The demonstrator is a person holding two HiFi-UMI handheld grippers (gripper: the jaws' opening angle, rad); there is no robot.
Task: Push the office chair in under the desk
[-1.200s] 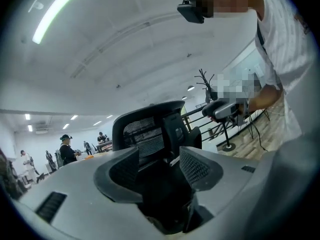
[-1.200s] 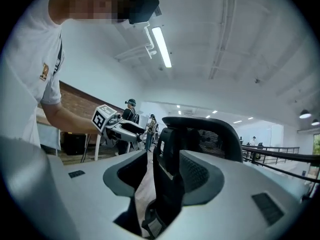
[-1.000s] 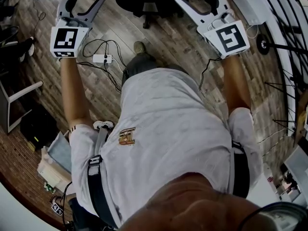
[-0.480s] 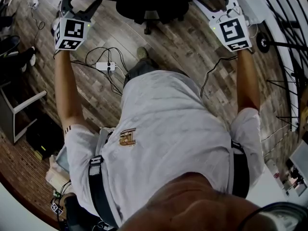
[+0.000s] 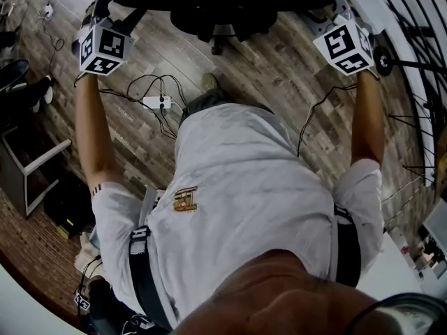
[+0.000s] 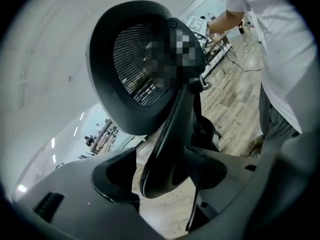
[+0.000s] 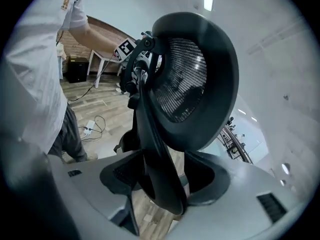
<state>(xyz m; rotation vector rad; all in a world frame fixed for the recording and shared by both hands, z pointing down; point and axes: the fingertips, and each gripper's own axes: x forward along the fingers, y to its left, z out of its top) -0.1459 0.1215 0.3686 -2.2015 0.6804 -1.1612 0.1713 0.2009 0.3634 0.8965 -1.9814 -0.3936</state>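
Straddling chair back rim, one each end: left claw, right claw. Jaws just opened wide, rim between, nothing clamped. Chair directly ahead of person, on wood floor. Likely rolls easily, may swivel; stiff rim best hold, push evenly. Table out of view; claw-rim contact unclear.

Arms outstretched — left hand-held gripper and right hand-held gripper gape wide.

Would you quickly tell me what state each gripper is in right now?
Left gripper: open, jaws just opened wider, chair's back edge between them.
Right gripper: open, jaws just opened wider, chair's back edge between them.
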